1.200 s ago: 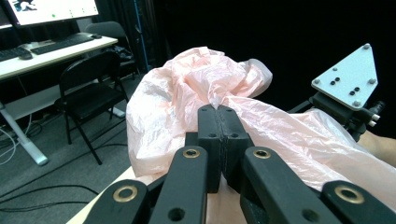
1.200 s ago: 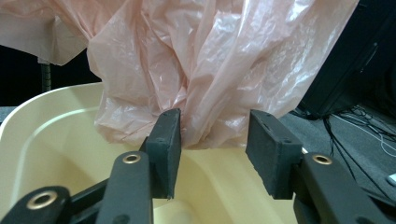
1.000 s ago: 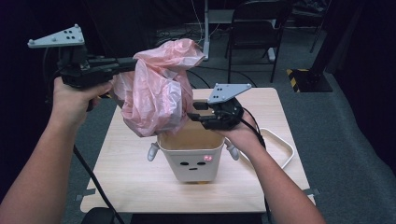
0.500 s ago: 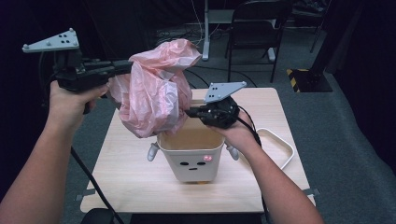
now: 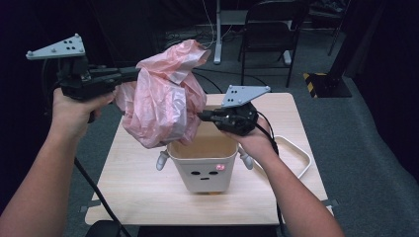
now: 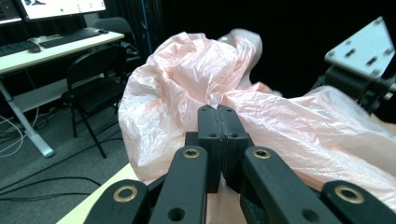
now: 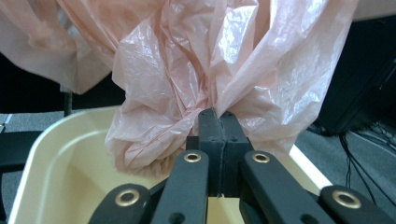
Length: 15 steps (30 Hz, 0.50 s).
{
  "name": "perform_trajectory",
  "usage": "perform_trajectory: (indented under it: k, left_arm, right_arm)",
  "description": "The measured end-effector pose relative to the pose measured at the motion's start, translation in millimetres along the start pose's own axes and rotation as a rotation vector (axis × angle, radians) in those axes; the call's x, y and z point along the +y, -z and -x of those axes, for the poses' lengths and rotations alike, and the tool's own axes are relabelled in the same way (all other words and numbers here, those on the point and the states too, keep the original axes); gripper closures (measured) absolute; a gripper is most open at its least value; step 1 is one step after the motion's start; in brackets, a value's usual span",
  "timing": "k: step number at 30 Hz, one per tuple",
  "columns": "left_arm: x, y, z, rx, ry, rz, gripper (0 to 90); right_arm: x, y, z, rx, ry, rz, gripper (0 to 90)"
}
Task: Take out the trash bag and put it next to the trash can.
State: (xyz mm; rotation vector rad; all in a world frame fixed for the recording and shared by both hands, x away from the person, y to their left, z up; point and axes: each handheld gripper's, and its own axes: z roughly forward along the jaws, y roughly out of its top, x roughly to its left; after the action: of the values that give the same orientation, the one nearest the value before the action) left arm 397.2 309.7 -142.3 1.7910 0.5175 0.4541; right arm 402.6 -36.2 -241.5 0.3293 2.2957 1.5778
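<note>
The left gripper (image 5: 132,74) is held up high on the left, well above the table (image 5: 138,187), and its jaws are pressed tight together on a fold of the pink plastic bag (image 5: 163,101). In the left gripper view the two black jaws meet with no gap, and the thin film bunches just past their tips and billows up and away beyond them.

The right gripper (image 5: 201,115) sits lower, just above the far rim of the cream bin (image 5: 205,170) — its jaws are likewise clamped flat together, pinching the bag's other side. In the right gripper view the crumpled plastic rises straight above the closed tips and hangs down to their left, while the bin's pale inner wall (image 7: 70,154) curves away beneath and to the left of the jaws.

So the bag hangs between the two grippers, stretched from the higher left one down to the lower right one, its bulk sagging under the left gripper's tips and its bottom reaching the bin's left rim. Whether it touches the rim I cannot tell.

The bin stands upright on the table directly below the right gripper, with a small face on its near side. A white tray (image 5: 301,153) lies on the table to the right of the person's right hand (image 5: 254,140) — apart from the bin.
</note>
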Motion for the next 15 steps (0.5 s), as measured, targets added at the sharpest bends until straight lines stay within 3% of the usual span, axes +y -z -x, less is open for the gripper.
perform_trajectory:
  k: [15]
  left_arm:
    - [-16.6, 9.1, -7.0, 0.019, 0.020, -0.008, 89.6]
  right_arm:
    - [17.2, 7.6, 3.2, 0.039, -0.034, 0.098, 90.0]
